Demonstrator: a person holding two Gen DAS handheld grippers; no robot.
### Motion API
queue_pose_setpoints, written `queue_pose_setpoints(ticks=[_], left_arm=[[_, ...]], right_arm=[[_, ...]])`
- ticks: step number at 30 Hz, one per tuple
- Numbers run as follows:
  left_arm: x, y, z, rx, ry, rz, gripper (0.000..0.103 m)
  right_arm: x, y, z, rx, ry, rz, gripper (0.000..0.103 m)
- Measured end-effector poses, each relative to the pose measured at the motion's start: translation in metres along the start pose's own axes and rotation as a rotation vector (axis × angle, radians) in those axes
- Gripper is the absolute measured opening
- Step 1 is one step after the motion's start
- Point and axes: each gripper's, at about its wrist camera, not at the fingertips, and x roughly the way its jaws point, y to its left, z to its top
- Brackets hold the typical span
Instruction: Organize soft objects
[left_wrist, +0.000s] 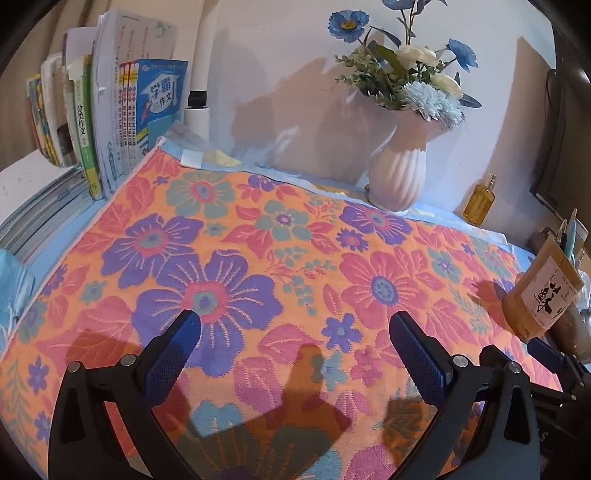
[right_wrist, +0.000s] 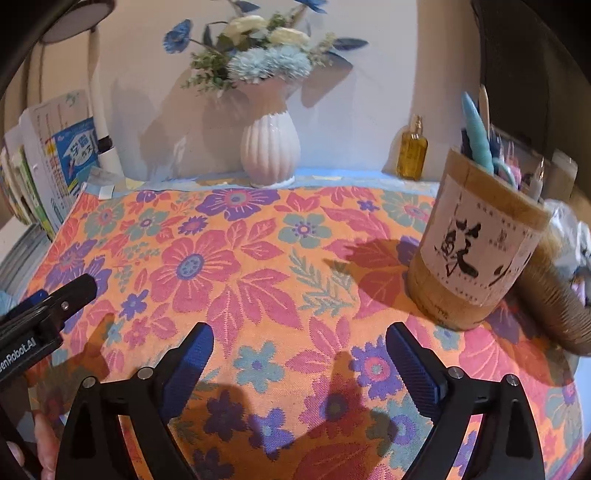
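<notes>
An orange towel (left_wrist: 280, 258) with pink, purple and teal flowers lies spread flat over the desk; it fills most of the right wrist view too (right_wrist: 258, 266). My left gripper (left_wrist: 295, 325) hangs just above the towel's near part, open, nothing between its blue pads. My right gripper (right_wrist: 300, 338) stands open over the towel's near right part, also with nothing in it. The left gripper's black finger (right_wrist: 70, 295) shows at the left edge of the right wrist view, and the right gripper's tip (left_wrist: 546, 354) at the right edge of the left wrist view.
A white ribbed vase (left_wrist: 397, 177) of blue and white flowers stands at the back. Books (left_wrist: 110, 122) line the left. A bamboo pen holder (right_wrist: 476, 240) stands on the towel's right edge. An amber bottle (right_wrist: 412, 151) is by the wall. A hand (right_wrist: 44, 446) shows lower left.
</notes>
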Motion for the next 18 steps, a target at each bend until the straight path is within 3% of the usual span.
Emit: queue_pose_setpoints(ticks=[10, 18], left_arm=[[0.002, -0.016, -0.002, 0.085, 0.000, 0.082, 0.102], [0.005, -0.012, 0.000, 0.072, 0.015, 0.096, 0.102]], right_arm=[[0.000, 0.001, -0.001, -0.002, 0.007, -0.009, 0.094], [0.003, 0.002, -0.001, -0.014, 0.026, 0.004, 0.094]])
